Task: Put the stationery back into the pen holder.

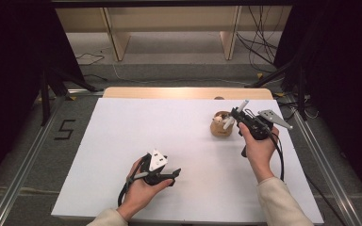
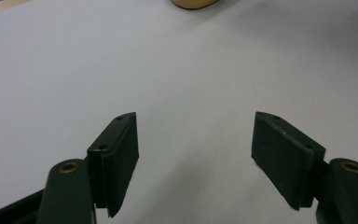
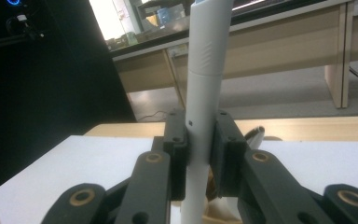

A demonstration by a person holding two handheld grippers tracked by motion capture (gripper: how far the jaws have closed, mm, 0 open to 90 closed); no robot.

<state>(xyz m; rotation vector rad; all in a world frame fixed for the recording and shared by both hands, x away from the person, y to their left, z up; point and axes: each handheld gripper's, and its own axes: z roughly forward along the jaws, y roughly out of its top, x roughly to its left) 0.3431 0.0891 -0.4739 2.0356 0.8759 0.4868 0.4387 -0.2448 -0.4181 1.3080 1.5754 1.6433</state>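
Your right hand-held gripper (image 1: 239, 114) clamps a white pen-like stick (image 3: 204, 100) at mid-barrel, jaws tight on either side, w/ the stick standing near upright just above and beside the tan wooden holder (image 1: 221, 125) on the far right of the bench (image 1: 122, 141). Gripping it mid-shaft keeps both ends free and the barrel in line w/ the holder's mouth, so it can pass straight up or down w/o snagging the rim; another white item (image 1: 218, 119) sits inside the holder, and in the right gripper view a pale tip shows just behind the jaws. Your left hand-held gripper (image 1: 175, 175) rests low on the near-left part of the bench, well apart from the holder, jaws spread wide w/ nothing between them (image 2: 193, 154), prob. parked out of the way while the right does the work. Writing: a black "5" (image 1: 65, 129) is marked on the grey floor left of the bench. No brand or label is readable on the stick or holder; a faint ribbed band on the barrel is too small to read.
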